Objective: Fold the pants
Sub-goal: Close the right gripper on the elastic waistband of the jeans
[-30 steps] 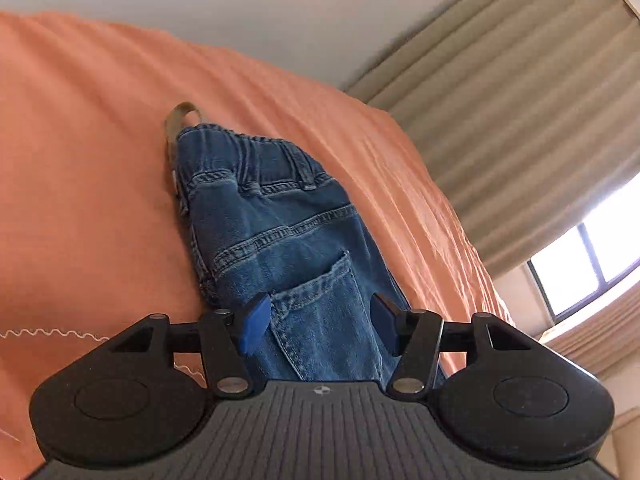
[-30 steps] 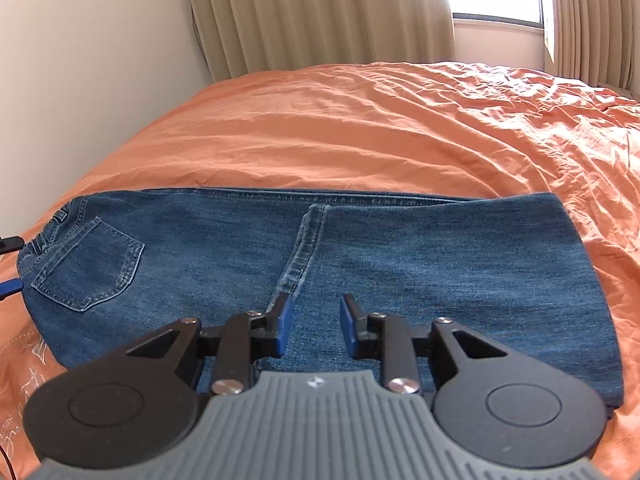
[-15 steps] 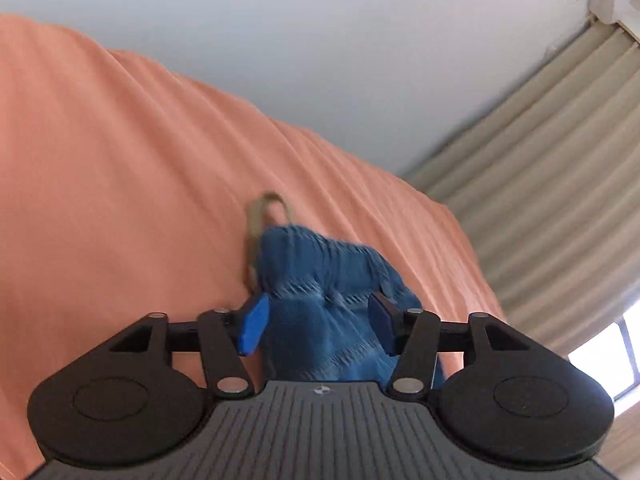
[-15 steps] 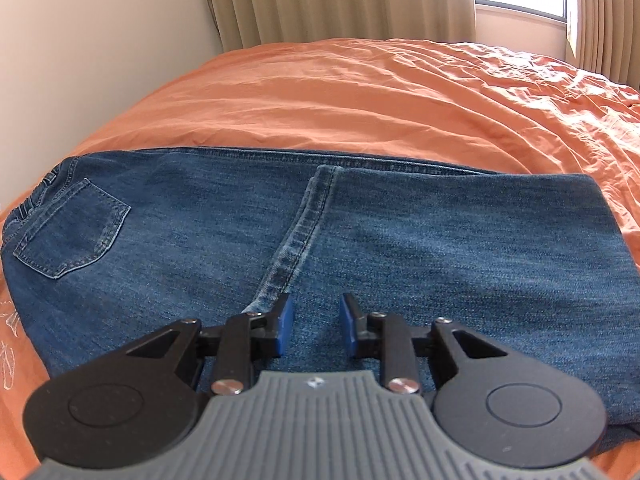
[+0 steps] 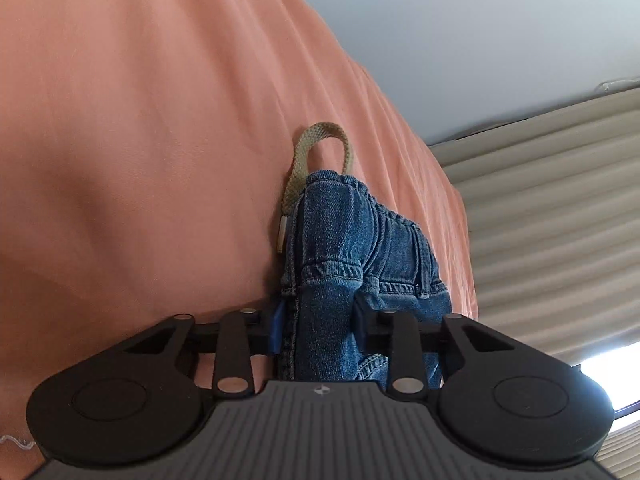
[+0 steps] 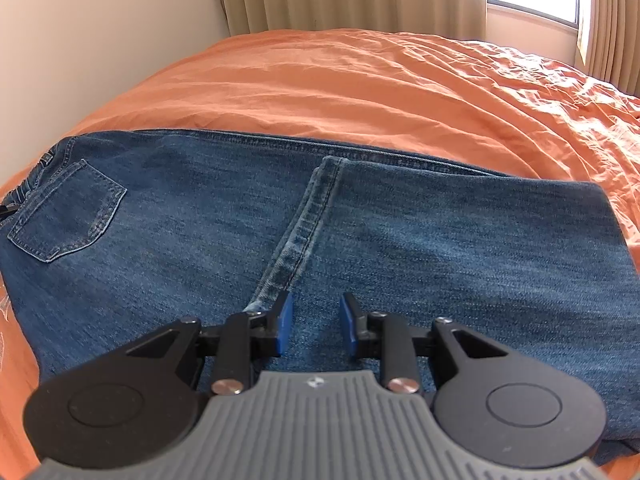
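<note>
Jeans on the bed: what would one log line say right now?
left gripper: just closed on jeans waistband | right gripper: open above the leg hem | bedspread: orange

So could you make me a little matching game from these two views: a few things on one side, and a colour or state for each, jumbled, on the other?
Things:
1. jeans
2. bedspread
3. left gripper
4. right gripper

Colour or state:
A. orange
B. open, with nothing pinched
C. blue denim, lying flat on the bed
D. just closed, pads on the waist end of the denim

Pairs: 1-C, 2-A, 3-D, 4-B
</note>
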The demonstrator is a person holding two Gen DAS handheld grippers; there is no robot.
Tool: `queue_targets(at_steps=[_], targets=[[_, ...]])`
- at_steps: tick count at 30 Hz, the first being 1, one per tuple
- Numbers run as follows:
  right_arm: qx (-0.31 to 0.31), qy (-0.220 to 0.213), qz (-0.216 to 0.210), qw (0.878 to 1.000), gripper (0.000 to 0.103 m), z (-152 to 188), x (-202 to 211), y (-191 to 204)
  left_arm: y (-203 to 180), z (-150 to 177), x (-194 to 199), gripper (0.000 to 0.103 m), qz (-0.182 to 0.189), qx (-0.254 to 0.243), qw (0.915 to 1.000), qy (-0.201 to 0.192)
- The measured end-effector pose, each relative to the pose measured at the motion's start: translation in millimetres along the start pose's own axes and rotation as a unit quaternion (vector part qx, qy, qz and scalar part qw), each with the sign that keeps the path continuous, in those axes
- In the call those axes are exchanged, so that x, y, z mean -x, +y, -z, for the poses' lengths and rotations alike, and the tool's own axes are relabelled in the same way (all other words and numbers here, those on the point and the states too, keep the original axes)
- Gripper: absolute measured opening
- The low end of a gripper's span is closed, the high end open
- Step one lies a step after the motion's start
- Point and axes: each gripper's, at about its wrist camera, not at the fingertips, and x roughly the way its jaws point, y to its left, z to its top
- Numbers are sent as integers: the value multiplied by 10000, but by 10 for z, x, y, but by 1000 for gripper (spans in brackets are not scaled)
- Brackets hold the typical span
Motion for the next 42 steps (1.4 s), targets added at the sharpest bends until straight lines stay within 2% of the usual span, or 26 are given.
queue_targets(at_steps=[4,7,10,13,15,17,18,20,23,25,27,29,31,32,33,34,35,37,38,40,42], targets=[[-93,-90,-68,9999,23,13,58,-39,-281,122,153,24,107,-679,9971,-321],[-327,-173,-123,9992,23,10,175,-102,-575,278,390,23,463,-1438,9870,-552],[-480,-332,-101,9982,23,-3,332,-150,-844,499,616,23,981,-2221,9682,-605],[-535,-411,-5,9977,23,-4,471,-177,-1043,764,791,23,1457,-2926,9441,-426],[-644,-397,35,9971,23,-2,548,-209,-1150,976,891,23,1645,-3409,9251,-312],[-747,-367,82,9965,23,12,613,-241,-1229,1234,963,23,1809,-3926,9016,-143],[-796,-363,112,9961,23,22,654,-259,-1260,1382,973,24,1909,-4207,8869,22],[-854,-369,160,9955,23,60,731,-294,-1270,1639,973,24,2022,-4573,8653,369],[-933,-336,276,9947,23,110,836,-342,-1260,1990,931,24,1992,-5177,8289,727],[-1030,-361,324,9935,23,139,912,-380,-1235,2202,894,24,1945,-5537,8019,1122],[-1149,-369,341,9921,23,183,981,-413,-1174,2462,889,24,1840,-5939,7670,1588],[-1240,-333,345,9911,23,225,1015,-438,-1059,2685,904,25,1715,-6200,7367,2084],[-1274,-287,346,9908,23,254,1034,-441,-986,2806,919,25,1600,-6398,7205,2143],[-1276,-281,328,9909,23,266,1045,-435,-993,2797,930,25,1591,-6419,7177,2181],[-1277,-279,316,9909,23,273,1054,-430,-999,2766,918,27,1585,-6353,7206,2282],[-1278,-293,297,9909,23,277,1060,-423,-1013,2707,908,29,1600,-6186,7285,2470],[-1280,-304,274,9909,23,286,1066,-415,-1070,2652,861,37,1680,-5914,7390,2754],[-1325,-278,250,9905,23,307,1071,-409,-1068,2522,762,39,1747,-5354,7628,3178],[-1377,-265,197,9899,23,321,1075,-409,-1068,2481,728,42,1805,-5172,7692,3291],[-1473,-267,63,9887,23,329,1094,-419,-1050,2397,700,48,1864,-4940,7756,3460],[-1545,-352,-69,9873,23,314,1136,-422,-1051,2375,676,59,1977,-4683,7822,3602]])
